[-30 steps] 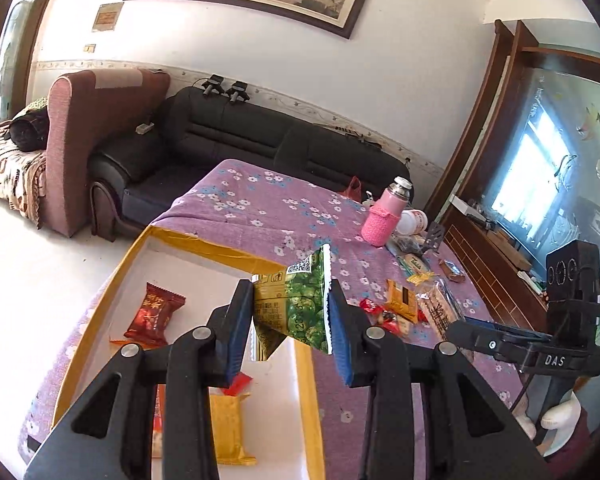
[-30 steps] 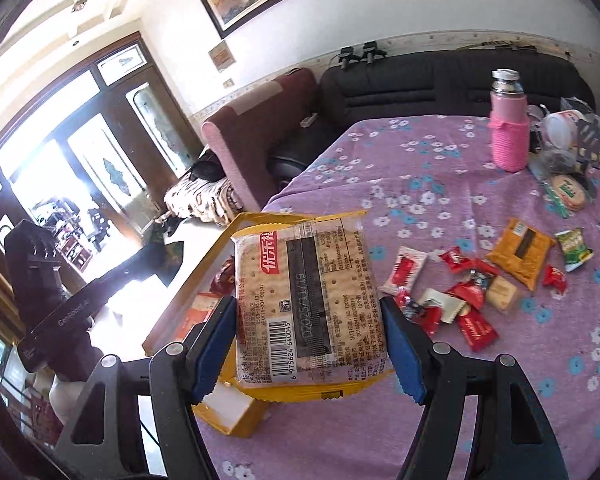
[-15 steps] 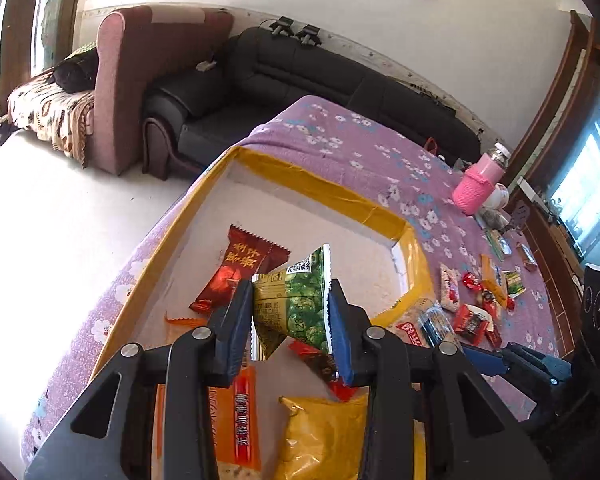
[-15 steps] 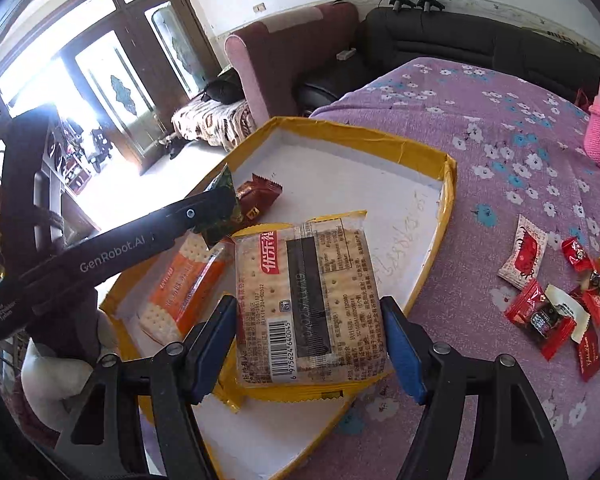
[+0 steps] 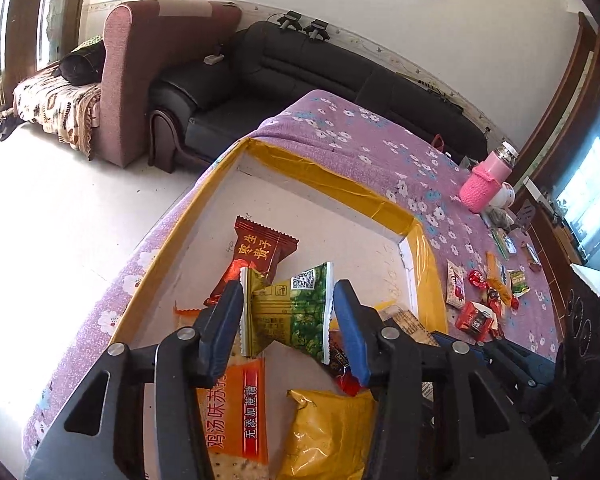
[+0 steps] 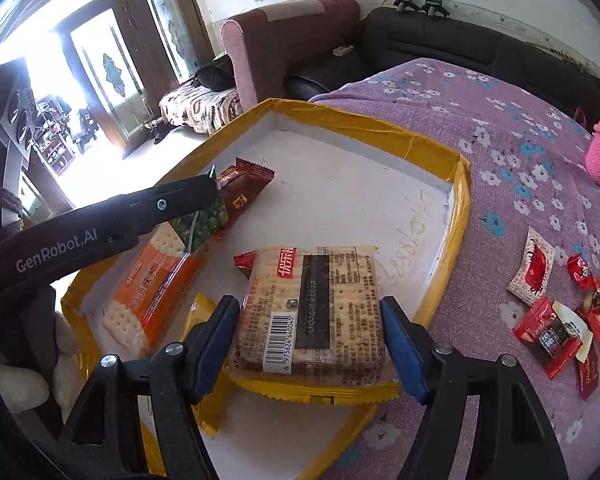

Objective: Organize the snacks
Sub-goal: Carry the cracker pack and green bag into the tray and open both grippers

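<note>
My left gripper [image 5: 286, 320] is shut on a green pea snack packet [image 5: 296, 312], low over the yellow-rimmed white box [image 5: 332, 182]. In the box lie a dark red packet [image 5: 260, 250], an orange cracker pack [image 5: 236, 412] and a yellow packet [image 5: 328, 436]. My right gripper [image 6: 310, 332] is shut on a cracker pack with a yellow edge [image 6: 312, 308], over the box's [image 6: 458, 200] near right corner. The left gripper [image 6: 172, 204] with its green packet [image 6: 200, 224] shows in the right wrist view too.
Several small red and orange snacks [image 6: 556, 320] lie on the purple flowered tablecloth [image 6: 500, 148] right of the box. A pink bottle [image 5: 486, 184] stands at the far right. A black sofa [image 5: 300, 72] and a pink armchair [image 5: 148, 76] are beyond the table.
Both grippers have lowered toward the box with their packets. The left gripper's green packet now sits close above the dark red packet and the orange cracker pack.
</note>
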